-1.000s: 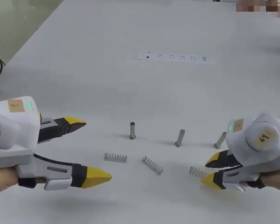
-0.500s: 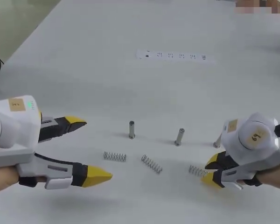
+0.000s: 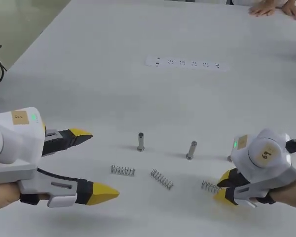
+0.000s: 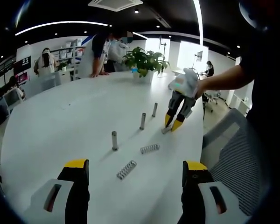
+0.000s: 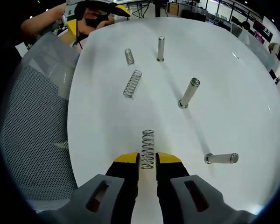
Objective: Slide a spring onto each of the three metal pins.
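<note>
Nearest, the left gripper (image 3: 103,163) hung wide open and empty, as a second before. The right gripper (image 5: 148,159) had shifted so that its body hid most of the third pin (image 5: 221,158) in the head view. Its jaws stood nearly closed either side of the end of the nearest spring (image 5: 148,140), grip unclear. Three springs lay loose on the table (image 3: 89,89): that one, the middle spring (image 3: 162,179) and the left spring (image 3: 122,171). Beyond stood three bare pins, the left pin (image 3: 140,141) and middle pin (image 3: 191,150) among them. Farthest lay one power strip (image 3: 187,63).
</note>
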`<control>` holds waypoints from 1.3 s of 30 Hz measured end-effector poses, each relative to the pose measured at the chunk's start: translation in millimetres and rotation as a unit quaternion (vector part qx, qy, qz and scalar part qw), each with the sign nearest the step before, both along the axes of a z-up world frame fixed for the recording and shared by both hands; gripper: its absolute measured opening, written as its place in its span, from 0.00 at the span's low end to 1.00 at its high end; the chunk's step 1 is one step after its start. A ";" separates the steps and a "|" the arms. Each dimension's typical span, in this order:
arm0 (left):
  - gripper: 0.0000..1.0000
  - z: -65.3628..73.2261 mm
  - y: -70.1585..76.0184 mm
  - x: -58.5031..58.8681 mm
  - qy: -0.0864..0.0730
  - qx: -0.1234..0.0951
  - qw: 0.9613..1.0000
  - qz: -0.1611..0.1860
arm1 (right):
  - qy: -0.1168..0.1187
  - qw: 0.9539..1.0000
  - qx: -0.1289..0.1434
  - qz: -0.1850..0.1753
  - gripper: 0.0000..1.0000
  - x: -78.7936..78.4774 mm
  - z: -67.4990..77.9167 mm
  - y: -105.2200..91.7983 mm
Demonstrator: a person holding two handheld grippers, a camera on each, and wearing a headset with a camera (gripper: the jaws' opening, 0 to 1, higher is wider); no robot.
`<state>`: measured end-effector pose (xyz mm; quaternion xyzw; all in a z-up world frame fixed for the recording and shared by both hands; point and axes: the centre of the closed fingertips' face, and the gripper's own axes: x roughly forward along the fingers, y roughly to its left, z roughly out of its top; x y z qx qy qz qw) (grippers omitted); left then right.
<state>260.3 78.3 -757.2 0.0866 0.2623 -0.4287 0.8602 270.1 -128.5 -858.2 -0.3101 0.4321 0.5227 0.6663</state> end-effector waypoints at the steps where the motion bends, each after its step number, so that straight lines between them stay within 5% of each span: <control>1: 0.78 -0.2 -0.1 -0.2 0.000 0.000 1.000 -0.001 | 0.000 1.000 0.000 0.000 0.11 0.5 -0.3 -0.1; 22: 0.78 -5.1 -7.1 -3.8 0.008 -0.003 1.000 -0.016 | -0.021 1.000 -0.003 0.021 0.08 6.4 11.1 -0.1; 39: 0.67 -7.6 -32.5 -10.6 0.001 -0.030 0.998 -0.056 | -0.026 0.998 0.003 0.049 0.08 0.6 34.0 8.2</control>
